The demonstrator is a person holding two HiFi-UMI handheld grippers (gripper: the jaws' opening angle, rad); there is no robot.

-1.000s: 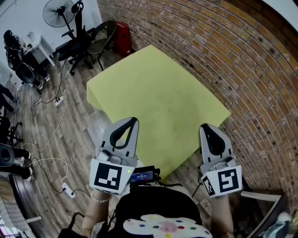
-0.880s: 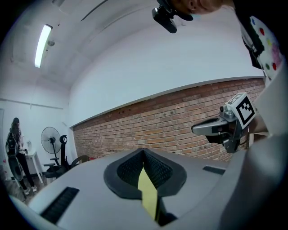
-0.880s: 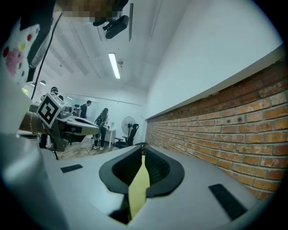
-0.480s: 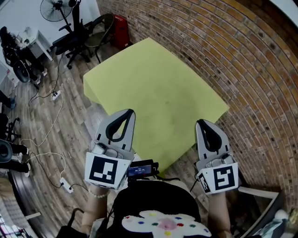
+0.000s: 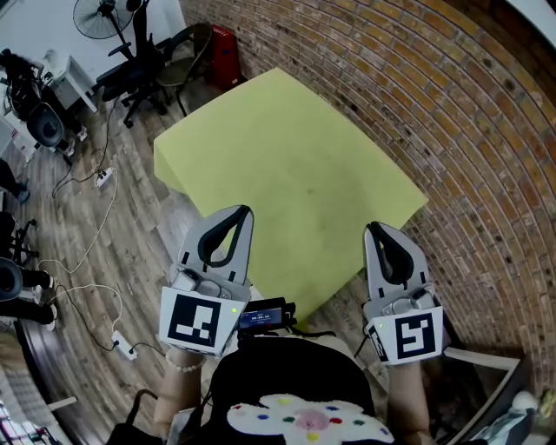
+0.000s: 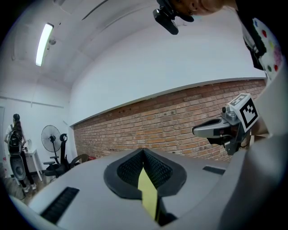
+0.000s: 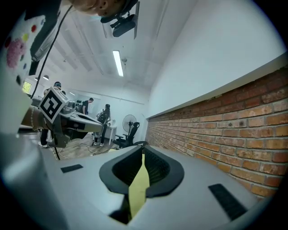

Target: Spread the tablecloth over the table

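Fingertips [image 6: 158,170] of the left gripper [image 6: 144,157]: pressed together on a thin fold of the yellow-green fabric tablecloth [image 5: 287,165]; the right gripper [image 7: 143,158] likewise pinches a fold, the two grippers well apart on the near side, seemingly to hold the sheet taut and square. Cloth beyond the jaws: lying flat over the table, which it hides, with the left side draping, so the spreading looks nearly complete and only the pinched near side remains to lay down. Surroundings: red brick wall [image 5: 452,122] just beside the table; pedestal fan [image 5: 100,13] far off.

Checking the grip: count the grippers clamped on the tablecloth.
2. The left gripper grips the tablecloth at its near-left edge, the right gripper at its near-right edge.
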